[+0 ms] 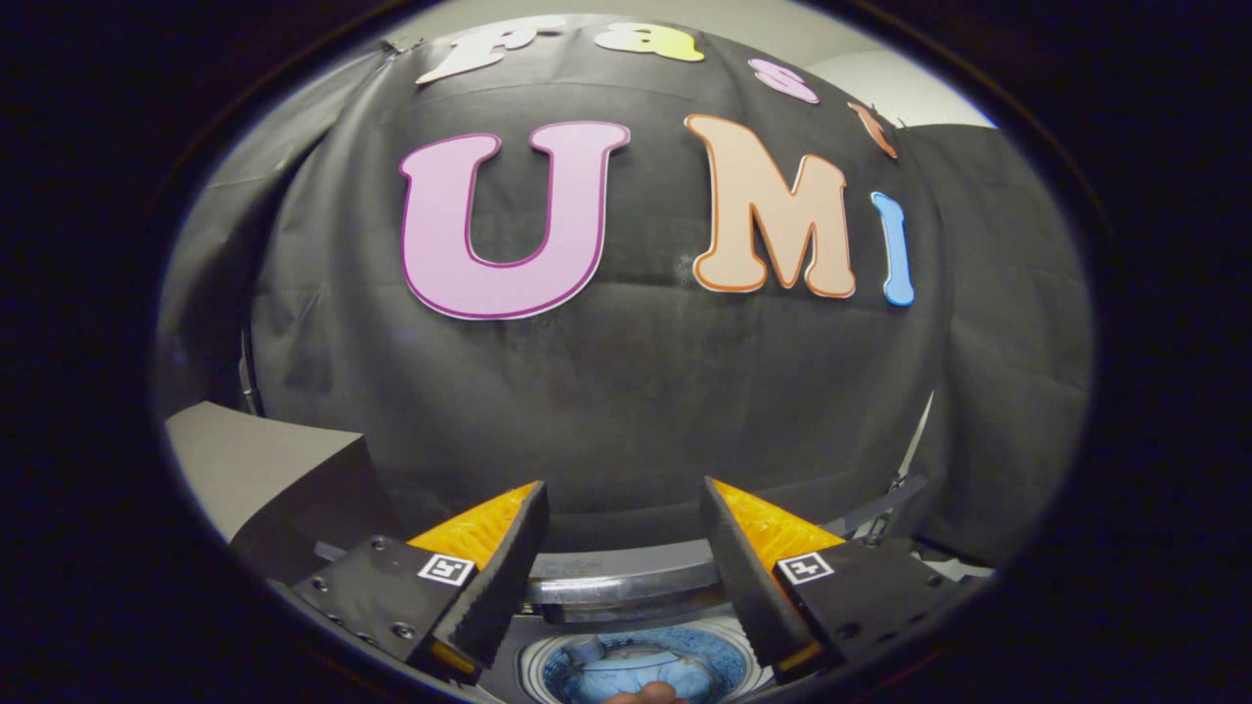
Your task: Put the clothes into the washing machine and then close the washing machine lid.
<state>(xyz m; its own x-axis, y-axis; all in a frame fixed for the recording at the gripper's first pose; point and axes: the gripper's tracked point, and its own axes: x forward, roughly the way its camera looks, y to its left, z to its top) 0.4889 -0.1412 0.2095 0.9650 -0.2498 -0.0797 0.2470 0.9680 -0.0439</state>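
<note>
You are getting even, soft light across the middle of the frame, while fisheye distortion is bowing straight lines and dimming toward the edges. A bright highlight is glinting on the washing machine's rim [626, 587] at lower centre.

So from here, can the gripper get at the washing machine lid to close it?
Probably yes: the gripper is open and holds nothing, and the raised lid stands just ahead of its fingers, nothing between them.

The gripper view rides above the tongs [624, 508], facing forward at the booth wall [626, 391] close ahead, with the open washing machine drum [641, 660] directly below the spread fingers.
</note>
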